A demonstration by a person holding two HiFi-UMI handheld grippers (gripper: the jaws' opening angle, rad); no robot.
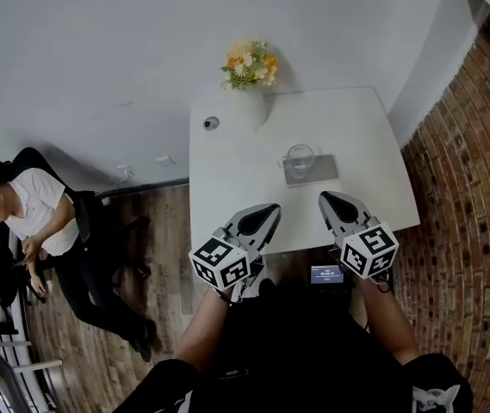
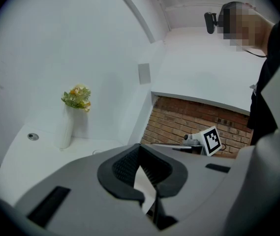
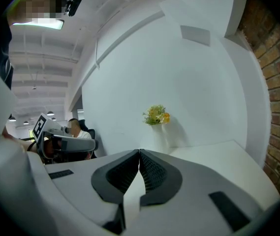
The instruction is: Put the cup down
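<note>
A clear glass cup stands upright on a grey mat in the middle of the white table. Both grippers hover over the table's near edge, short of the cup and apart from it. My left gripper is shut with nothing between its jaws, and its tips meet in the left gripper view. My right gripper is also shut and empty, its tips pressed together. Neither gripper view shows the cup.
A white vase of yellow and orange flowers stands at the table's far edge, beside a small round fitting. A brick wall runs along the right. A person sits at the left. A small screen lies below the table edge.
</note>
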